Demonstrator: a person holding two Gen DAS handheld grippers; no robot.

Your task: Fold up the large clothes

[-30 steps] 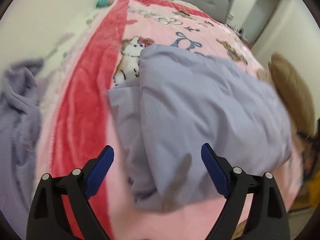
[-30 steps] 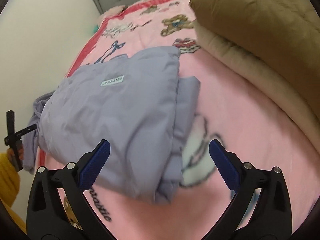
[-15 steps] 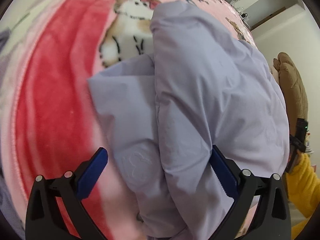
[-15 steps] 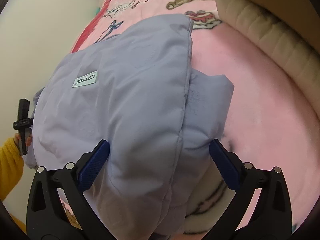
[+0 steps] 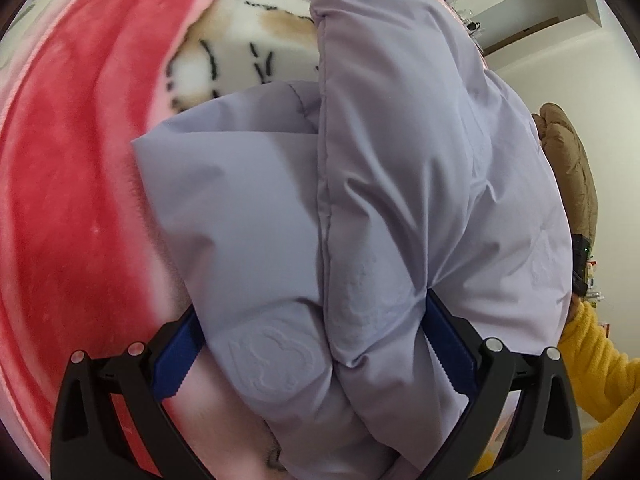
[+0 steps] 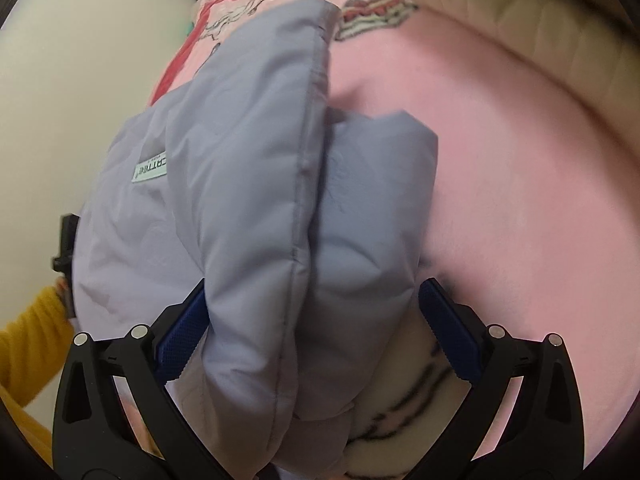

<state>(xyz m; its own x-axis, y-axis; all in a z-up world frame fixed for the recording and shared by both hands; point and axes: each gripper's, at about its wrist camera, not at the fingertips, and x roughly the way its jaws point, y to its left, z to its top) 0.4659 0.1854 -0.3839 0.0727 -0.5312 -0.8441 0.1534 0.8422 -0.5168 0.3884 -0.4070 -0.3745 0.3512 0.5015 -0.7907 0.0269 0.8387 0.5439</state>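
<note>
Left hand-held gripper [image 5: 310, 346], jaws just widened, and right hand-held gripper [image 6: 312, 330] both stand open, now astride the folded lilac jacket [image 5: 400, 184] they previously hovered short of. Jacket lies on the pink blanket [image 6: 520, 200] on the bed; tan bedding [image 6: 540, 40] beyond; yellow sleeve [image 5: 592, 364] alongside.

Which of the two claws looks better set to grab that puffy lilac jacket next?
Slightly the left. Its claw stands open with the lilac jacket filling the gap between both pads. The right claw is open too, but the jacket sits against its left pad only, leaving pink blanket showing beside the other.
</note>
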